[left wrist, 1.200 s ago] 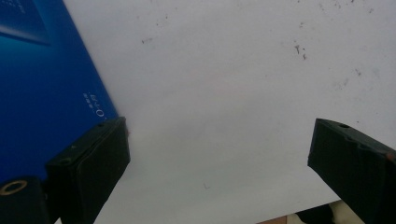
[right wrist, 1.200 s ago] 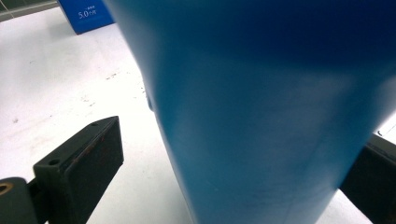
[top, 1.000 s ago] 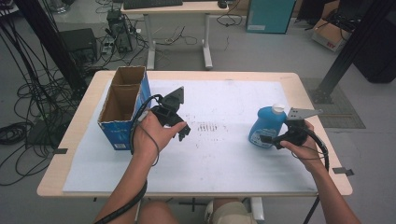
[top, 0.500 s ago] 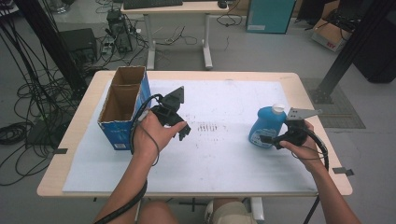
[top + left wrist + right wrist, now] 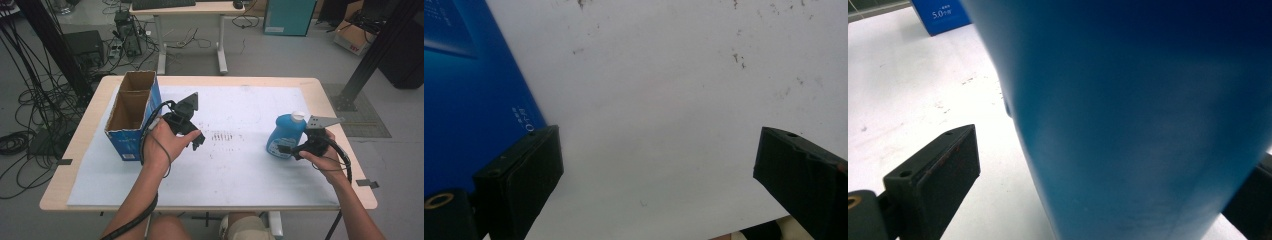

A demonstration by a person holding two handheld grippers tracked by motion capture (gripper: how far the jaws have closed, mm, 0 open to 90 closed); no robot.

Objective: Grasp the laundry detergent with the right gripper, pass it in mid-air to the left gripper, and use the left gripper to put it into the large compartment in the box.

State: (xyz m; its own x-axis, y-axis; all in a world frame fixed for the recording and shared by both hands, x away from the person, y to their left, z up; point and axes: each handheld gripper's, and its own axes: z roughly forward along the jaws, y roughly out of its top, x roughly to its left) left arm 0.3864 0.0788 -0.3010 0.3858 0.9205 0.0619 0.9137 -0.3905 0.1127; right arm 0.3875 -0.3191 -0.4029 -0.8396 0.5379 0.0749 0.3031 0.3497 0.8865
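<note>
A blue bottle (image 5: 284,134) with a white cap stands upright on the right side of the white sheet (image 5: 240,170). My right gripper (image 5: 286,149) is open around its lower body, one jaw on each side. In the right gripper view the bottle (image 5: 1128,115) is very close, with a gap between it and the left jaw. An open blue cardboard box (image 5: 127,145) stands at the left. My left gripper (image 5: 197,140) hovers just right of the box, open with nothing between its jaws. The left gripper view (image 5: 659,175) looks down on bare sheet, the box wall (image 5: 469,100) beside one jaw.
The wooden table edge (image 5: 320,85) frames the sheet. A patch of dark smudges (image 5: 222,136) marks the sheet's middle. On the floor beyond are a second desk (image 5: 190,10), cables, a black post (image 5: 365,65) at the right and cardboard boxes.
</note>
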